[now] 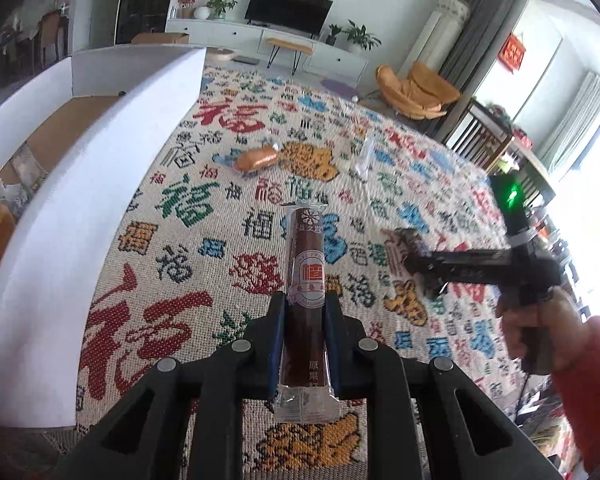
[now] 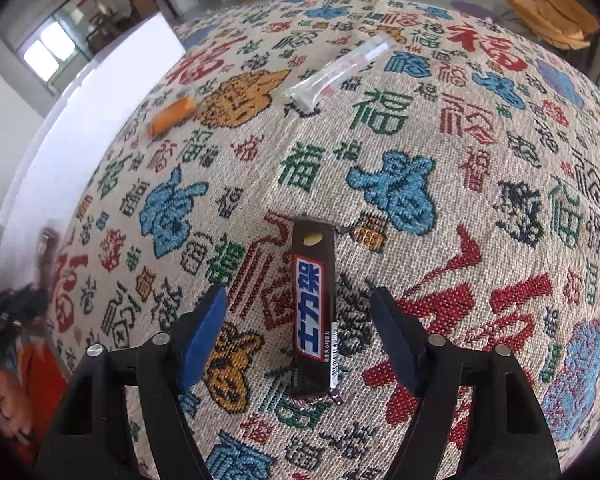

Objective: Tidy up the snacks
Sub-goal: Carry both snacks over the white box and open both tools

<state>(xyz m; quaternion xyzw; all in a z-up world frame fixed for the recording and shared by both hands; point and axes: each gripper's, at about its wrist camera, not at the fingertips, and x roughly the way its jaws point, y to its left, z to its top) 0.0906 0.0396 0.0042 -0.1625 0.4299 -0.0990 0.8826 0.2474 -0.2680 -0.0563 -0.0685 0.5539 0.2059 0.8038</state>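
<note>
My left gripper (image 1: pixel 305 300) is shut on a dark red fruit roll in a clear wrapper (image 1: pixel 306 264), held above the patterned cloth. My right gripper (image 2: pixel 300 300) is open, its blue pads either side of a brown Snickers bar (image 2: pixel 313 308) lying on the cloth. From the left wrist view the right gripper (image 1: pixel 410 260) hovers over that bar (image 1: pixel 396 254). An orange wrapped snack (image 1: pixel 256 159) (image 2: pixel 172 115) and a clear wrapped snack (image 1: pixel 365 156) (image 2: pixel 338 74) lie farther off. A white cardboard box (image 1: pixel 100 184) stands at the left.
The box holds some wrapped snacks (image 1: pixel 20 176). The table is covered by a cloth with coloured characters (image 2: pixel 460 184). Beyond it are a TV stand (image 1: pixel 268 36), an orange chair (image 1: pixel 416 88) and wooden chairs (image 1: pixel 488 136).
</note>
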